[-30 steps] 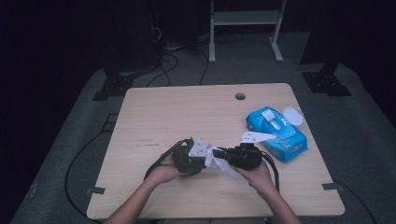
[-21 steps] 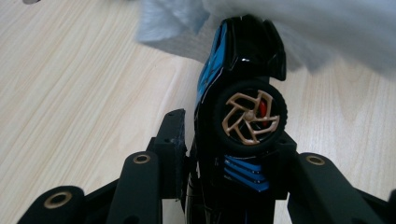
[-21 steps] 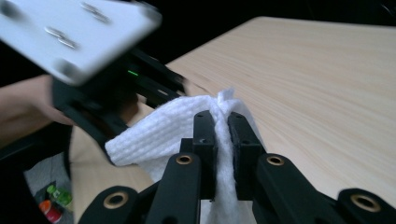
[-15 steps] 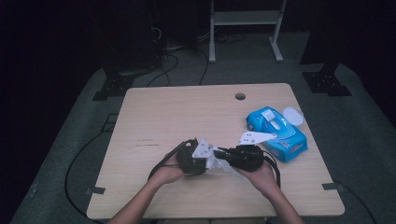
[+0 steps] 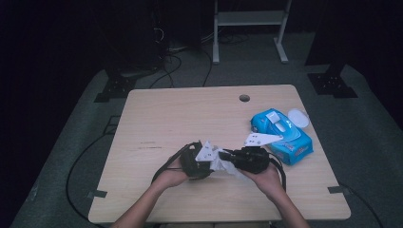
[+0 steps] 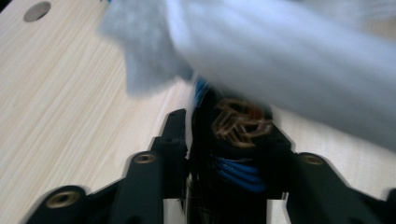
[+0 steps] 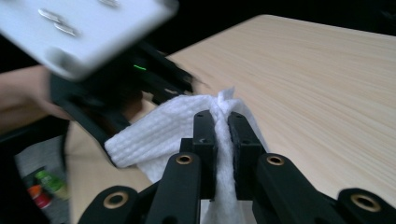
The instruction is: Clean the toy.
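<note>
Table (image 5: 180,118) carries a blue wipe pack (image 5: 281,135) by its right edge; that has stayed put. Near the front edge the two grippers have drawn closer over the last second, bunching the white wipe (image 5: 222,165) between them. The right gripper (image 7: 223,122) pinches a fold; the left gripper (image 6: 229,135) looks pressed together on blurred cloth, likely mid-fold.

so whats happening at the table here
A person holds a gripper in each hand near the front of the wooden table, working a white wipe between them. The right gripper is shut on a bunched edge of the wipe. The left gripper meets the wipe from the other side, but its grip is too blurred to judge. A blue wipes pack lies to the right.
</note>
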`<action>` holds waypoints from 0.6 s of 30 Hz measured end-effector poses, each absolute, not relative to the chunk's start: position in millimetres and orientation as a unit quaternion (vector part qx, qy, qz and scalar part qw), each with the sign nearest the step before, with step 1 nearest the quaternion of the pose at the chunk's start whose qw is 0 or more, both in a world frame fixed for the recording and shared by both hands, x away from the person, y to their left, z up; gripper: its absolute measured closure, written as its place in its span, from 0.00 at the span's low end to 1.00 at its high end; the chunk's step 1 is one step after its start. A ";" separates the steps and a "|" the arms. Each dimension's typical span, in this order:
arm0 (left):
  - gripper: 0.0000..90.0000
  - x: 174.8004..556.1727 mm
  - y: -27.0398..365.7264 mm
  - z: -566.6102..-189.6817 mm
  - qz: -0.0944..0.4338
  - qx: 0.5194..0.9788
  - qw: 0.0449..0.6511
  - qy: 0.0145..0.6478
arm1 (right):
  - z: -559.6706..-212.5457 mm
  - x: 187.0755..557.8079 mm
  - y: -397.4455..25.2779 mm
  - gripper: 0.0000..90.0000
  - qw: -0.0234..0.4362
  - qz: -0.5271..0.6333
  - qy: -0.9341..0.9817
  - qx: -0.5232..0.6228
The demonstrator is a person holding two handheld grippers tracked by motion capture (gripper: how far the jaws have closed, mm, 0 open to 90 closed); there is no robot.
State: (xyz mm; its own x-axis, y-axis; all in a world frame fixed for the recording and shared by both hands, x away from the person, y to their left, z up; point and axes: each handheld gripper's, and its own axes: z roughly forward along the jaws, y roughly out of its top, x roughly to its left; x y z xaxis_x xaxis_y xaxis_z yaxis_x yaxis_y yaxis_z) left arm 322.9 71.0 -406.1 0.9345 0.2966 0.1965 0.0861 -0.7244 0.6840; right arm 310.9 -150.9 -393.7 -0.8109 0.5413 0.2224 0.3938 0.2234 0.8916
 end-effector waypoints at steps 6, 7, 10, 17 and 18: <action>0.70 324.8 70.9 -407.8 0.146 0.916 0.358 0.104 | -406.0 314.8 -163.9 0.92 0.050 0.550 0.767 0.329; 0.70 324.3 70.3 -407.3 0.145 0.915 0.361 0.104 | -403.0 314.4 -161.2 0.92 0.047 0.556 0.765 0.322; 0.70 323.3 70.9 -404.1 0.142 0.911 0.372 0.106 | -396.7 314.0 -155.7 0.92 0.046 0.565 0.763 0.311; 0.71 322.9 78.0 -401.5 0.142 0.908 0.380 0.108 | -416.9 322.8 -175.0 0.92 0.032 0.554 0.751 0.358; 0.71 323.0 77.8 -401.4 0.141 0.908 0.380 0.106 | -418.4 322.9 -176.3 0.92 0.027 0.556 0.749 0.361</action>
